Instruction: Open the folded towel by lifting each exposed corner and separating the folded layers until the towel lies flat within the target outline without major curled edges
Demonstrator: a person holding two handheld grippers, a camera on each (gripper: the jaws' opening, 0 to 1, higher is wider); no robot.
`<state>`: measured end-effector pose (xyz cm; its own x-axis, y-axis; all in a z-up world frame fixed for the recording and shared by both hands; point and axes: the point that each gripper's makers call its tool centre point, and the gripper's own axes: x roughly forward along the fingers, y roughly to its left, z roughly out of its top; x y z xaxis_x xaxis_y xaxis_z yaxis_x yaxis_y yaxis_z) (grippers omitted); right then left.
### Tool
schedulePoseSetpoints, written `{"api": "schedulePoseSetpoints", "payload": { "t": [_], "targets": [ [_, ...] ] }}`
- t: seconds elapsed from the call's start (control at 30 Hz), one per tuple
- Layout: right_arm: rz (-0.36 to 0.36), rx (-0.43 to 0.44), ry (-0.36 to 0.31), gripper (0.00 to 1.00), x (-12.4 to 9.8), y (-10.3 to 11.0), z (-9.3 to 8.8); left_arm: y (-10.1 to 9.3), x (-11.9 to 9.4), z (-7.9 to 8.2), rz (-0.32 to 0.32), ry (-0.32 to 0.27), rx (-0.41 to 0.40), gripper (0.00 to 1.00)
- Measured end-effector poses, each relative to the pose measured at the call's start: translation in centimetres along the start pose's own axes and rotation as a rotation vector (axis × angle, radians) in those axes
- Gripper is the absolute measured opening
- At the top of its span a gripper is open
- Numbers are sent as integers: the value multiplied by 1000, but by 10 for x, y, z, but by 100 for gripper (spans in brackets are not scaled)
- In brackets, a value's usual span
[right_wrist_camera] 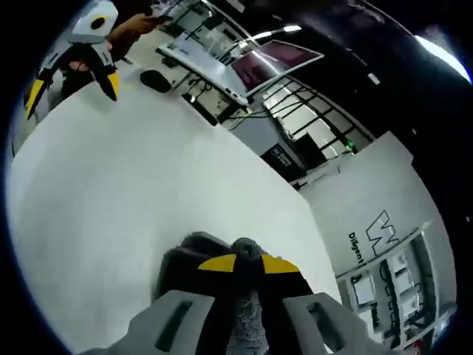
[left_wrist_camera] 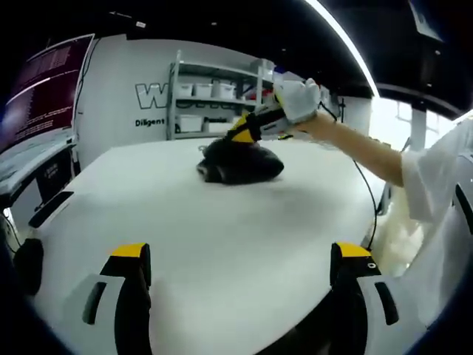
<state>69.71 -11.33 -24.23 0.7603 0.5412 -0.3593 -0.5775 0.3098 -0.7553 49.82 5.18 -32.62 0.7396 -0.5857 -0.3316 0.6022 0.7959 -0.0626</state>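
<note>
One bunched towel (left_wrist_camera: 240,164), long axis unclear.

A dark charcoal towel (left_wrist_camera: 240,163), plain and unpatterned, sits bunched on a white table (left_wrist_camera: 222,237), its grey nap showing between the yellow tips of the right gripper (right_wrist_camera: 247,265), whose body is pale grey. The left gripper (left_wrist_camera: 240,259) carries black jaws capped in yellow on a white body, and a white glove (left_wrist_camera: 299,97) and white sleeve (left_wrist_camera: 436,185) clothe the person's arm. Behind, a white wall (left_wrist_camera: 126,81) bears grey and black lettering, beside a screen (left_wrist_camera: 44,81) glowing dark magenta with pale text.
</note>
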Motion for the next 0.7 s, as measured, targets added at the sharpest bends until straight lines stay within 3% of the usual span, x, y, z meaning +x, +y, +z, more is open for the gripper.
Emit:
{"api": "schedulePoseSetpoints", "payload": {
  "t": [0.2,0.37,0.47,0.63,0.7],
  "targets": [
    [-168,100,0,6,-46,-36,-26,-4,-1,1,-5,0,2,99],
    [-260,211,46,6,-92,-43,-68,-7,-2,1,-7,-1,3,99],
    [-337,282,78,6,-125,-39,-98,-8,-3,1,-11,-3,3,99],
    [-416,413,186,6,-171,-15,-157,-10,-3,-1,-11,4,5,99],
    [-416,487,274,7,-185,11,-187,-11,-1,0,-14,7,6,99]
  ]
}}
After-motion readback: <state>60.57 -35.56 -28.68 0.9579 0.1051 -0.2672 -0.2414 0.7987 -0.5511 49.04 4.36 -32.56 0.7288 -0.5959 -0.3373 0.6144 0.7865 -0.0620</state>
